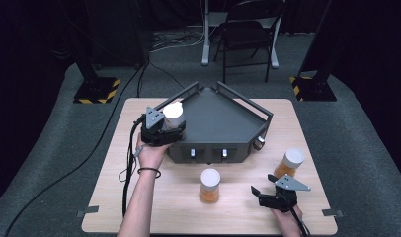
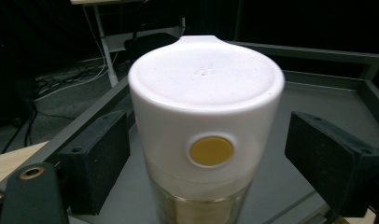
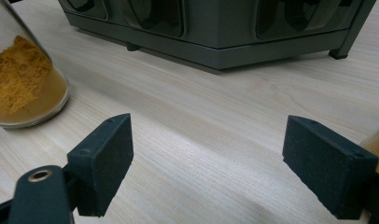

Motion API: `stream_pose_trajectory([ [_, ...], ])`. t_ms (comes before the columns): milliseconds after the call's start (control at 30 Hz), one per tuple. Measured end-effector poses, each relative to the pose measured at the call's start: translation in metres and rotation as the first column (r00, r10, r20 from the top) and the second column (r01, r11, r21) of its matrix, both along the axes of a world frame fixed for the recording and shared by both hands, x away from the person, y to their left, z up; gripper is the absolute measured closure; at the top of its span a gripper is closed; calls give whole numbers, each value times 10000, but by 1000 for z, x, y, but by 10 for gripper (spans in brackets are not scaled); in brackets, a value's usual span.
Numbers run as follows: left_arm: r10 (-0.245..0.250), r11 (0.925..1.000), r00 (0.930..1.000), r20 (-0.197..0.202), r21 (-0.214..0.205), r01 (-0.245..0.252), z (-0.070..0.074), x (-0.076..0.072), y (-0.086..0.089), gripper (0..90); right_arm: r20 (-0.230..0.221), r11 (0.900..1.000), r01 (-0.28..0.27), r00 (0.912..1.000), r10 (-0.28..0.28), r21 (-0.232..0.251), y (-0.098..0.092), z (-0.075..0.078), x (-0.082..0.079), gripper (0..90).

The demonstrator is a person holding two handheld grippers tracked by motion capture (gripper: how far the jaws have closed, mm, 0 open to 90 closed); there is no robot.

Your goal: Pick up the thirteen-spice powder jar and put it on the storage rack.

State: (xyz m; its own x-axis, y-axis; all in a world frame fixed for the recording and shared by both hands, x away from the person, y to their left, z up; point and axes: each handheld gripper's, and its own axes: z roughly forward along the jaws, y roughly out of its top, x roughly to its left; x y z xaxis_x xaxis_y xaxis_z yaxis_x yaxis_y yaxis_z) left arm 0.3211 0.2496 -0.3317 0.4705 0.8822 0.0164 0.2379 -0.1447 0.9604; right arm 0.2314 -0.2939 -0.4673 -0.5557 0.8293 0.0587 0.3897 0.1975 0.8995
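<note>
Straddles a white-lidded jar (image 2: 206, 93) with the left tool (image 1: 164, 129), jaws parted, a sliver of gap on each side, nothing gripped. Places that jar at the left corner of the dark railed tray (image 1: 223, 123), apparently on its floor, close to the side rail. Holds the right tool (image 3: 208, 163) low over the table (image 1: 179, 197), likewise released, between two more jars of orange powder: the middle jar (image 1: 210, 185) and the right-hand jar (image 1: 290, 163). Risks, as judged: may topple the tall jar if a pad catches the smooth lid on pulling away; may clip the nearby rail. May nudge either table jar with a careless swing of the right tool, and a tipped jar would probably roll.
</note>
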Motion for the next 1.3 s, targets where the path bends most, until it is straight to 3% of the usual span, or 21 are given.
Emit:
stream_pose_trajectory([
  [300, -149, 9998, 9998, -112, 142, 150, 1, -9, 6, 108, 3, 10000, 6, 10000, -6, 0, 0, 0, 0, 152],
  [633, -355, 9993, 9989, -317, 119, 359, -7, -23, 22, 82, 9, 10000, 2, 10000, -2, -24, 0, 0, 0, 152],
  [833, -94, 9998, 9994, -324, 199, 100, -19, -36, 28, 37, 12, 10000, 12, 10000, -12, -9, 0, 0, 0, 152],
  [1033, -132, 9999, 9997, -221, 60, 133, -34, -50, 39, 36, 12, 10000, 19, 10000, -19, -30, 1, 0, 0, 152],
  [1300, -143, 9996, 9994, -325, 253, 152, -57, -67, 52, 38, 16, 10000, 15, 10000, -15, -31, 1, 0, 0, 152],
])
